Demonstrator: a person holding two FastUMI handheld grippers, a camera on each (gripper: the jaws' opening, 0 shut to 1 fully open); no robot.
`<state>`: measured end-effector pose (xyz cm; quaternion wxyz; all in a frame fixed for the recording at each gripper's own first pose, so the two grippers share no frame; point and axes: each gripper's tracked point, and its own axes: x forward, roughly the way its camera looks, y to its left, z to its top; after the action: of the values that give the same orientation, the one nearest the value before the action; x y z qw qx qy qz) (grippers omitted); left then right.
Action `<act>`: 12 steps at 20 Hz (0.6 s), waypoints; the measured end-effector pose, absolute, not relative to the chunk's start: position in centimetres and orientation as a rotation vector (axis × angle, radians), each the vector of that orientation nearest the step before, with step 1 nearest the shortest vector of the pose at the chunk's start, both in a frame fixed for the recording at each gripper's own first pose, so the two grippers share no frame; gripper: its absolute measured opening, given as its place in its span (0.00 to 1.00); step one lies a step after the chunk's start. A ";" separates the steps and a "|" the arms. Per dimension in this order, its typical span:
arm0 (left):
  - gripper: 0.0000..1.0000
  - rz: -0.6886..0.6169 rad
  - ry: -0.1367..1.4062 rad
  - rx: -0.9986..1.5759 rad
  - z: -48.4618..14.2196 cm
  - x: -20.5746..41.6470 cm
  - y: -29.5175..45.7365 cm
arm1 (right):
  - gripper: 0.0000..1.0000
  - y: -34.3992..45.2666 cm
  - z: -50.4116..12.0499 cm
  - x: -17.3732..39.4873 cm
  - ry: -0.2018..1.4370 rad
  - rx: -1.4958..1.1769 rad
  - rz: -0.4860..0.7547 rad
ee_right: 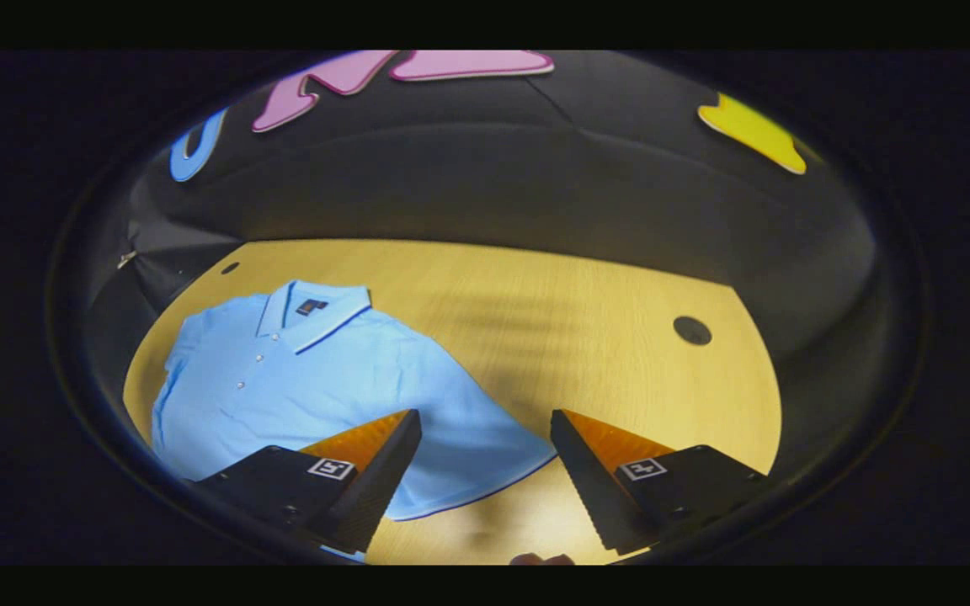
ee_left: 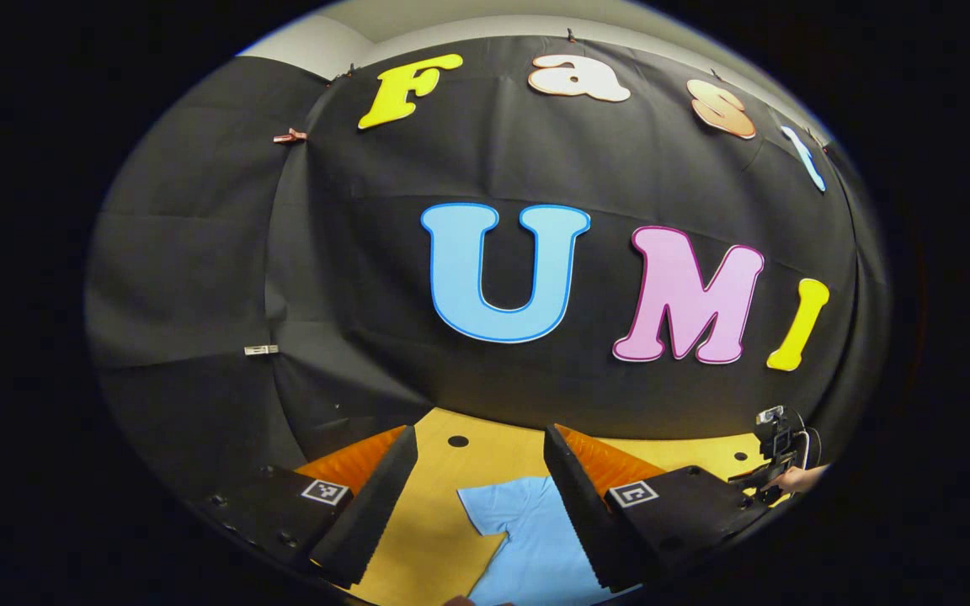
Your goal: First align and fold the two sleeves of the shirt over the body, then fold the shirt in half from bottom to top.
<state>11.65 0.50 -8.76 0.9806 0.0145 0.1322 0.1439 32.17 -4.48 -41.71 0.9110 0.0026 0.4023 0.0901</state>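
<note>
A light blue polo shirt point(ee_right: 317, 379) lies flat on the wooden table point(ee_right: 535, 303), collar toward the far wall, its right sleeve point(ee_right: 485, 446) spread out toward my right gripper point(ee_right: 485, 425). That gripper hovers open above the sleeve's end, with nothing between its fingers. In the left gripper view my left gripper point(ee_left: 481, 442) is open too, held above the table, and the shirt's left sleeve point(ee_left: 506, 509) lies between and below its fingers. The right gripper point(ee_left: 775, 459), with a hand on it, shows small at the far right of that view.
Black cloth walls close in the table at the back and on both sides. The tabletop has round dark holes point(ee_right: 692, 330) point(ee_left: 458, 441) near its far corners. Bare wood stretches to the right of the shirt.
</note>
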 end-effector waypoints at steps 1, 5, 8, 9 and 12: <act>0.96 0.292 0.274 0.033 -9.1 11.4 1.0 | 0.98 -4.6 -42.9 31.8 0.872 0.012 0.171; 0.96 0.311 0.316 0.046 -10.5 11.1 3.2 | 0.96 -4.6 -46.1 31.3 0.957 0.002 0.137; 0.96 0.308 0.336 0.016 -11.7 10.7 3.4 | 0.64 -3.8 -45.4 32.1 0.920 -0.002 0.142; 0.96 0.305 0.337 0.014 -11.6 10.8 3.5 | 0.45 -3.1 -44.9 32.1 0.934 0.010 0.119; 0.96 0.295 0.316 0.029 -10.8 10.8 3.9 | 0.11 -1.9 -44.4 32.5 0.907 0.034 0.128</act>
<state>10.80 3.90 -10.83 0.9766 0.0146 0.1570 0.1462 32.46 -1.94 -44.44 0.8967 0.0163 0.4379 0.0616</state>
